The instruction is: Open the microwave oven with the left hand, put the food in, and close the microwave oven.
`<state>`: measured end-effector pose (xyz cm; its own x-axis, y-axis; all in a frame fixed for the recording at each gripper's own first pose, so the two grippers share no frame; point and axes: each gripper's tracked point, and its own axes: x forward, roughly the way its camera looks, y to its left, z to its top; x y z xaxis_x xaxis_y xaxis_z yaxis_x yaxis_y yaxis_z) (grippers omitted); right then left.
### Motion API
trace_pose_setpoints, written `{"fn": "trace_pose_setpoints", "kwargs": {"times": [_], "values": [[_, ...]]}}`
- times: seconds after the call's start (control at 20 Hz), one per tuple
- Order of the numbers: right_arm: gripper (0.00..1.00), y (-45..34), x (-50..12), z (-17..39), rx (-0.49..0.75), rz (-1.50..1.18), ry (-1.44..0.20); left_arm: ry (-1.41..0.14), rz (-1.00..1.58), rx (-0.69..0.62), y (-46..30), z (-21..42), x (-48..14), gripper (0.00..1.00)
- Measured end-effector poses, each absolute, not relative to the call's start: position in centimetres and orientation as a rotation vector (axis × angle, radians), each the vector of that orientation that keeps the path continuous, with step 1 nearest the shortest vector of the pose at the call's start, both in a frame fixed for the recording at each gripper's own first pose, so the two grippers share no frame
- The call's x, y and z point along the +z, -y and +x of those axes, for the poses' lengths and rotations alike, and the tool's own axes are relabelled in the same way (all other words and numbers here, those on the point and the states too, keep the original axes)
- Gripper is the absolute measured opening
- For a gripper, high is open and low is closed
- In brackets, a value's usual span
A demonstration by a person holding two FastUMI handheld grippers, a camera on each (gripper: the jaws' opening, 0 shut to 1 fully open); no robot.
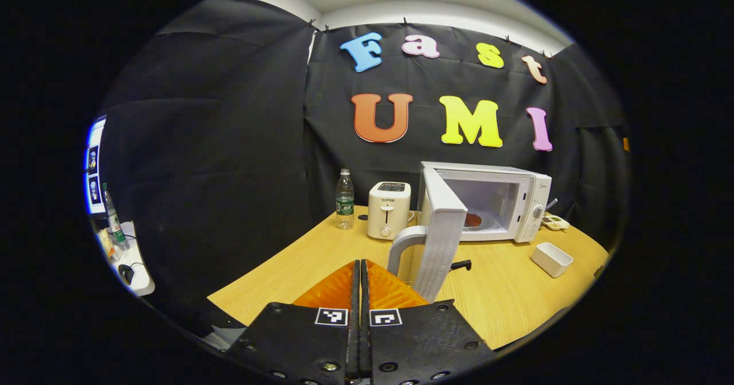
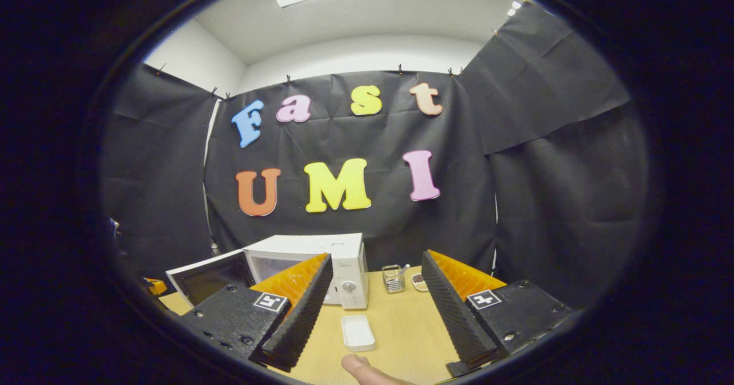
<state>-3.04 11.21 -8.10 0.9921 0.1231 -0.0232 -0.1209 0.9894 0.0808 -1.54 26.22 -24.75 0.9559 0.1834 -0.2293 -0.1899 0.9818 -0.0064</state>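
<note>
Wooden table (image 1: pixel 321 270) holds white microwave (image 1: pixel 504 201), door (image 1: pixel 441 230) open, perhaps food (image 1: pixel 473 220) inside.

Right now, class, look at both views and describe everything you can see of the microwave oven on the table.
The microwave oven is a white box standing upright at the back of the wooden table, right of the toaster. Its door, with a curved grey handle, is swung wide open. Inside, the pale cavity holds a reddish-brown piece of food on the turntable. Round knobs sit on its right-hand panel. Neither gripper touches it.
</note>
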Motion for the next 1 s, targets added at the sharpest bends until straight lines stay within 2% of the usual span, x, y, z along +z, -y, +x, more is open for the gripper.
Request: {"fn": "trace_pose_setpoints", "kwargs": {"times": [0.15,0.2,0.25,0.4,0.45,0.5,0.95,1.0], "values": [[0.99,-10.7,-8.2,-3.2,0.116,0.078,-0.032,-0.220,-0.028,0.171,-26.2,0.7,-25.1,0.00],[0.87,-10.6,-8.3,-3.3,0.118,0.081,-0.033,-0.211,-0.022,0.169,-26.4,1.4,-25.0,0.00],[0.99,-10.5,-8.3,-3.4,0.121,0.082,-0.032,-0.221,-0.023,0.167,-26.5,2.0,-25.4,0.00],[0.99,-9.7,-7.9,-3.5,0.105,0.083,-0.019,-0.220,-0.017,0.159,-25.9,2.4,-25.5,0.00],[0.87,-9.6,-7.8,-3.7,0.102,0.087,-0.014,-0.217,-0.010,0.164,-26.0,2.6,-25.5,0.10],[0.99,-9.5,-7.7,-3.9,0.102,0.092,-0.011,-0.223,-0.004,0.164,-25.9,2.7,-25.8,0.00],[0.99,-9.4,-6.7,-5.5,0.138,0.057,0.003,-0.202,-0.049,0.051,-19.7,2.5,-25.6,0.00],[0.87,-9.1,-6.5,-5.5,0.138,0.060,0.003,-0.197,-0.053,0.037,-18.9,2.7,-25.4,0.00]]}}
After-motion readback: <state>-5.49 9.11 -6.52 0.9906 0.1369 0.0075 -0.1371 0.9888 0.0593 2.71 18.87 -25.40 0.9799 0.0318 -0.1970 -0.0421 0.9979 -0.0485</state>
